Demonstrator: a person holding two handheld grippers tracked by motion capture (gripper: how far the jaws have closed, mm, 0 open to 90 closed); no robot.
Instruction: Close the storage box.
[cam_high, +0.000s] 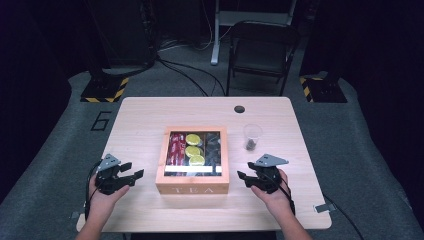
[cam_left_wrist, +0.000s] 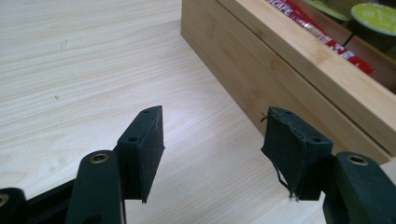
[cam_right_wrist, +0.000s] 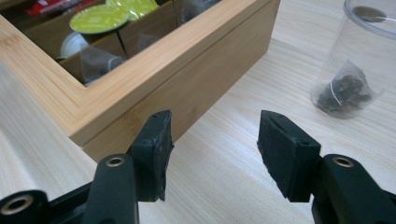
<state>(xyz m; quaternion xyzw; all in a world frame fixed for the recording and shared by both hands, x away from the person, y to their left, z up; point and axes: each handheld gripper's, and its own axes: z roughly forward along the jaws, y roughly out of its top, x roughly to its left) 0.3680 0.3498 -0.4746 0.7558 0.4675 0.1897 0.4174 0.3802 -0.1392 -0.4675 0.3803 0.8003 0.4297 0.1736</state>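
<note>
Both released, jaws apart, nothing held: left gripper (cam_high: 131, 171) and right gripper (cam_high: 246, 177) flanking the tea box (cam_high: 192, 189) at mid-surface (cam_high: 145, 115). Box nearly square, no clear long axis, "TEA" face toward the person. Likely risks: uneven squeeze skewing the box; right elbow tipping the clear cup (cam_high: 252, 136) holding a tea bag.

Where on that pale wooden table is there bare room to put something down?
The light wooden table is bare along its far edge, behind the bamboo tea box, and down its left side. Near the front corners the left gripper and right gripper flank the box. The clear plastic cup crowds the box's right side.
</note>
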